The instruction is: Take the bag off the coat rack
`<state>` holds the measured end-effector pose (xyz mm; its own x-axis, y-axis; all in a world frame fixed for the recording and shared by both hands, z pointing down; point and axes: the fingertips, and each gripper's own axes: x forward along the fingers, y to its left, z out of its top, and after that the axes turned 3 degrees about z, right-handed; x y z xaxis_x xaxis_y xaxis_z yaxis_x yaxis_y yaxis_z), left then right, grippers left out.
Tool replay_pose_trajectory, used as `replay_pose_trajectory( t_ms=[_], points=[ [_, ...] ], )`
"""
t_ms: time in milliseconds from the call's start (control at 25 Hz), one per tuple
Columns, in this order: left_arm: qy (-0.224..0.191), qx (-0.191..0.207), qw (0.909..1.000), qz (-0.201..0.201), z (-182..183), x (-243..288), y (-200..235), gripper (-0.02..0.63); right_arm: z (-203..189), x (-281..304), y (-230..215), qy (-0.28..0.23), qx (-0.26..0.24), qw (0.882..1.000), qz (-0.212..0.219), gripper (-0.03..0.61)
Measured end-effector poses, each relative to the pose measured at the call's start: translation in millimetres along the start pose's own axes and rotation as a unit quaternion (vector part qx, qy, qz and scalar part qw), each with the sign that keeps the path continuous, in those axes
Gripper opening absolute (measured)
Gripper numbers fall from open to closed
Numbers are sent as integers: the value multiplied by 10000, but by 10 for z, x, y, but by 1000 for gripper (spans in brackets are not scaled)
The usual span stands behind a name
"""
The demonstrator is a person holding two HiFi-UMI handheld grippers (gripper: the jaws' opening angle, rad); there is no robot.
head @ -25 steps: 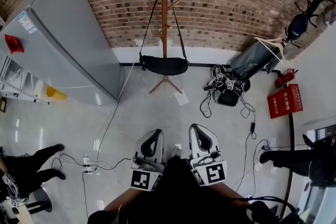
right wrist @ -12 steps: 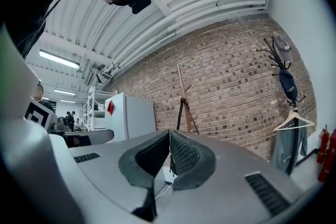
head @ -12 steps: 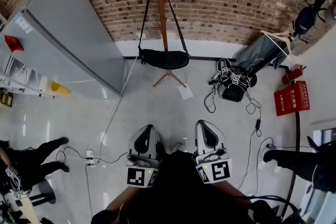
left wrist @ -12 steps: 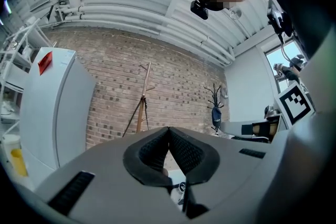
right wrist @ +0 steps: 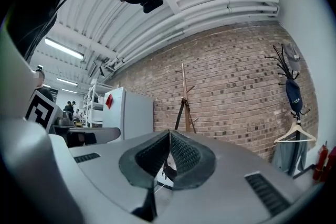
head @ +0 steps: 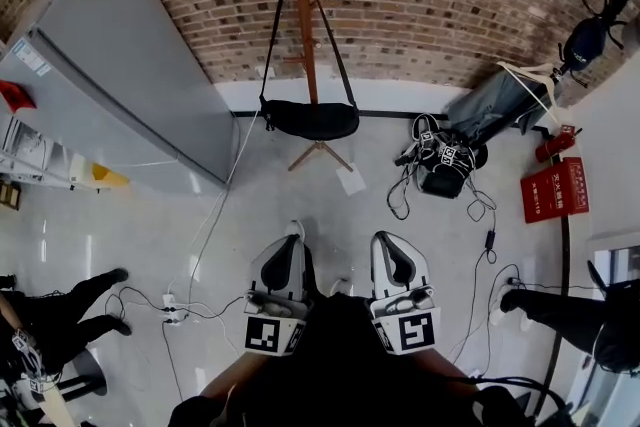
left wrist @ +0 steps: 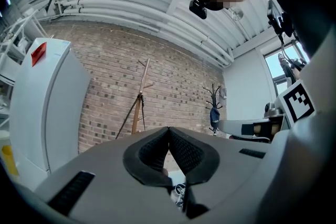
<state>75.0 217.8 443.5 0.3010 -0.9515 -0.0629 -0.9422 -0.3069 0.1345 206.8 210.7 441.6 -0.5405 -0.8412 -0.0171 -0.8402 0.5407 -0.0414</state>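
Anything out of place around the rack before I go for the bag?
A white paper sheet lies loose by the feet of the wooden coat rack, and tangled black cables sprawl farther right. The black bag hangs normally by its strap.

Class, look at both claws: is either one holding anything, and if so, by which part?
Nothing is held. The left claw and right claw are both shut and empty; the bag hangs by its strap on the coat rack.

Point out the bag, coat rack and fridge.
bag [head: 310,120], head view, middle of its black body
coat rack [head: 303,15], head view, wooden pole between the straps
fridge [head: 130,75], head view, grey front panel
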Motion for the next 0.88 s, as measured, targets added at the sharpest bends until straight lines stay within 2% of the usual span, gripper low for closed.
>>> replay_pose_trajectory(
  t_ms=[160, 320, 480, 720, 880],
  points=[
    [-42, 44, 9997, -243, -23, 291, 127, 17, -26, 300, -124, -21, 25, 9998, -199, 18],
    [138, 26, 9985, -529, -72, 574, 280, 17, -63, 683, -194, 39, 148, 9995, -292, 18],
    [138, 93, 9970, -749, -16, 908, 435, 17, -63, 1062, -299, 63, 158, 9990, -409, 18],
    [115, -60, 9975, -695, 29, 1280, 692, 17, -22, 1492, -383, 164, 73, 9991, -381, 18],
    [216, -34, 9961, -852, 29, 1416, 834, 17, 1, 1809, -377, 236, 45, 9989, -403, 18]
  ],
)
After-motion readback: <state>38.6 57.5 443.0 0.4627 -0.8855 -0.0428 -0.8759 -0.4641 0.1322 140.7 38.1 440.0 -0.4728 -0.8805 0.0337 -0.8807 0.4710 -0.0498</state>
